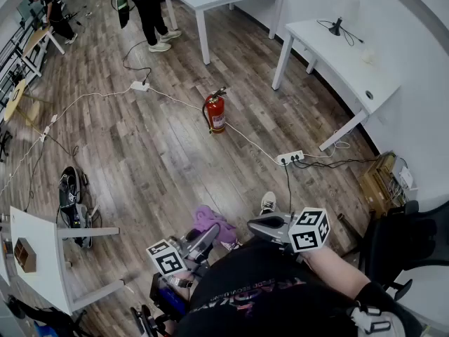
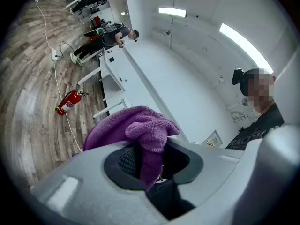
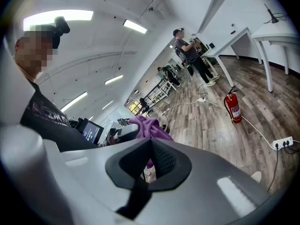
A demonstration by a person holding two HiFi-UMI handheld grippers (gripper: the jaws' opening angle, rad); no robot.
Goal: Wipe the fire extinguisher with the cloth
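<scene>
Left gripper (image 2: 151, 162): jaws pinching the purple microfibre cloth (image 2: 140, 135). One fold runs down between the pads. The rest bunches up over the jaw tips and spills ahead of them, to their left.

Right gripper (image 3: 151, 150): jaws pressed together, nothing between them. Just ahead of its tips, slightly left, sits the left gripper with the cloth. Cannot tell whether the two touch.

Head view: both grippers are held low and close to the person's body, tips turned toward each other, cloth between the two.

Red fire extinguisher (image 1: 215, 112): upright on the wood-plank floor (image 1: 175, 167), black handle and hose on top. It is well ahead of both sets of jaws and well apart from the cloth. Seen from the left gripper it lies far out, left of the jaws. From the right gripper it is far out, right of the tips.

A white cable (image 1: 245, 140) runs past the extinguisher's base to a power strip (image 1: 290, 158). White desk (image 1: 330, 48) beyond, to the right. A person (image 1: 149, 5) stands at the far end of the room.
</scene>
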